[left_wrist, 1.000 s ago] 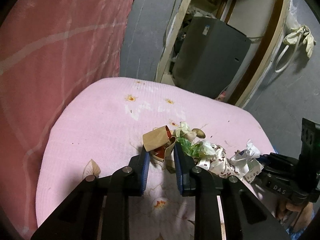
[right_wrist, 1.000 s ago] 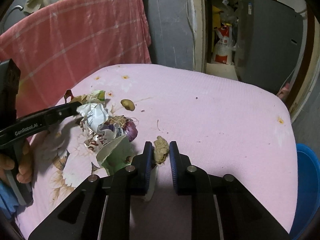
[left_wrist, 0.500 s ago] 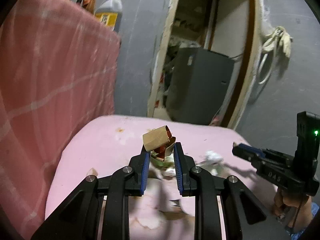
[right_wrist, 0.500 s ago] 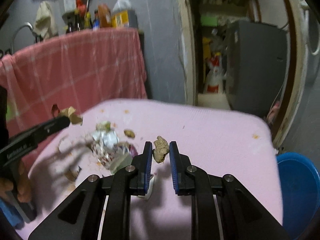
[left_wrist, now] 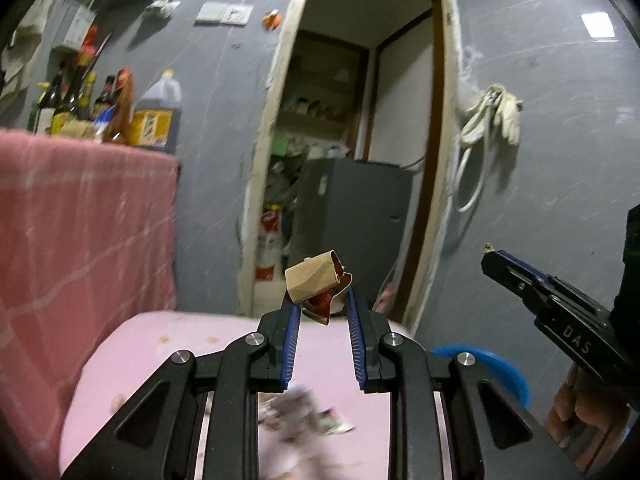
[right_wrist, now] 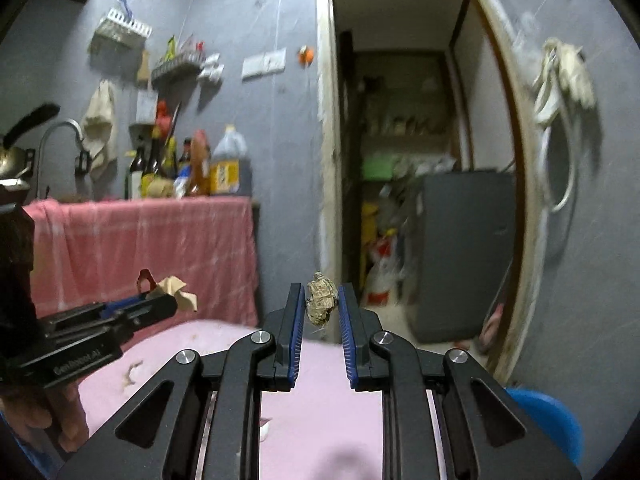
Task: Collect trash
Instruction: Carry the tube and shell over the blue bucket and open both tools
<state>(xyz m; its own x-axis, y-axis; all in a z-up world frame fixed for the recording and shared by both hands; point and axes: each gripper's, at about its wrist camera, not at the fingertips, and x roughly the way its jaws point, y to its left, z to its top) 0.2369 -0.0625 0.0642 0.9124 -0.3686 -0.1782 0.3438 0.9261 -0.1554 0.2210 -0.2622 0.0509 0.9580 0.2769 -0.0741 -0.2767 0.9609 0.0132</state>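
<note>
My left gripper (left_wrist: 320, 300) is shut on a crumpled brown and red wrapper (left_wrist: 316, 284), held well above the pink table (left_wrist: 160, 344). It also shows in the right wrist view (right_wrist: 156, 300) with the wrapper (right_wrist: 176, 290) at its tip. My right gripper (right_wrist: 319, 300) is shut on a small beige lump of trash (right_wrist: 320, 298), also lifted; in the left wrist view it (left_wrist: 490, 258) sits at the right. A blurred heap of trash (left_wrist: 300, 412) lies on the table below my left fingers.
A blue bin (right_wrist: 548, 416) stands on the floor right of the table, also in the left wrist view (left_wrist: 480, 364). A pink cloth-covered counter (right_wrist: 152, 248) with bottles (right_wrist: 192, 168) is at the left. An open doorway (left_wrist: 352, 168) with a grey appliance (left_wrist: 352, 224) lies ahead.
Both grippers have lifted from the table with their trash held. The views have tilted up toward the wall and doorway, and the trash heap has dropped low in the left view.
</note>
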